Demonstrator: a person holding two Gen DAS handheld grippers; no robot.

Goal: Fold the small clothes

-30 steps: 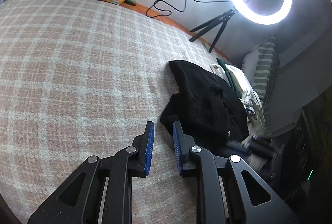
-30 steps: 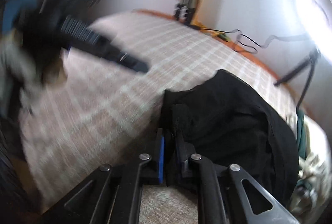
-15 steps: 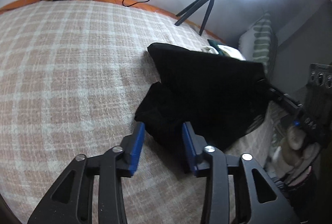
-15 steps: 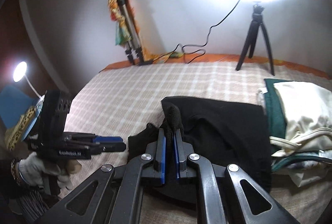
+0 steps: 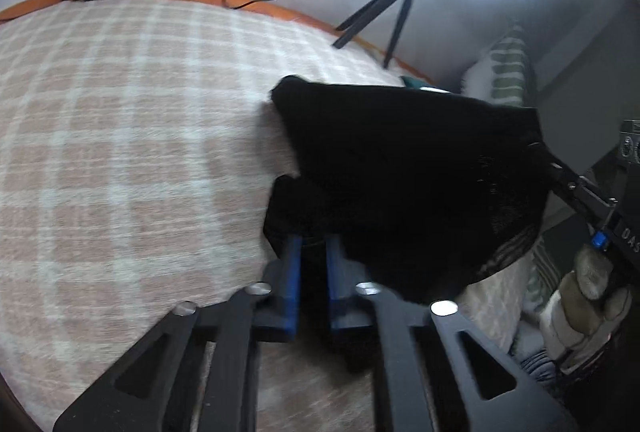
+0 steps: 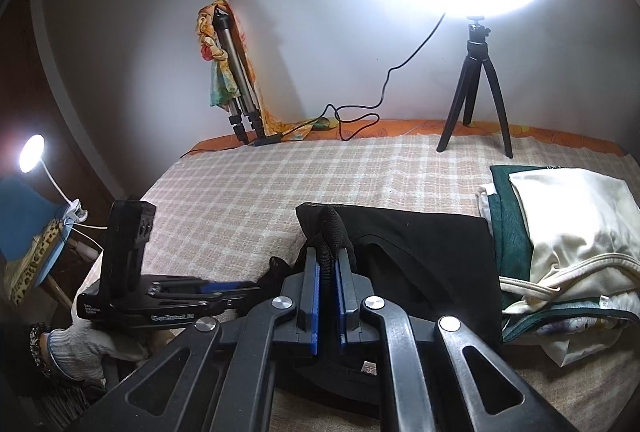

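A black garment (image 5: 400, 172) lies partly lifted over the checked blanket (image 5: 120, 132). My left gripper (image 5: 312, 244) is at its near corner, the jaws closing with the black cloth pinched between the blue pads. My right gripper (image 6: 327, 256) is shut on a bunched edge of the same black garment (image 6: 420, 252), and the fabric sticks up above its fingertips. In the left wrist view the right gripper (image 5: 550, 162) holds the far corner up, so the cloth hangs spread between the two. The left gripper (image 6: 240, 286) shows low at the left in the right wrist view, held by a gloved hand (image 6: 80, 352).
A pile of green and cream clothes (image 6: 560, 244) lies right of the garment. A ring light on a small tripod (image 6: 476, 80) stands at the bed's far edge, with its cable and a folded tripod draped with a scarf (image 6: 232, 72). A striped cushion (image 5: 508, 76) leans at the right.
My left gripper opened, moved onto the garment's near corner and closed on it. The right gripper rose with its edge, and the black cloth now hangs spread between them.
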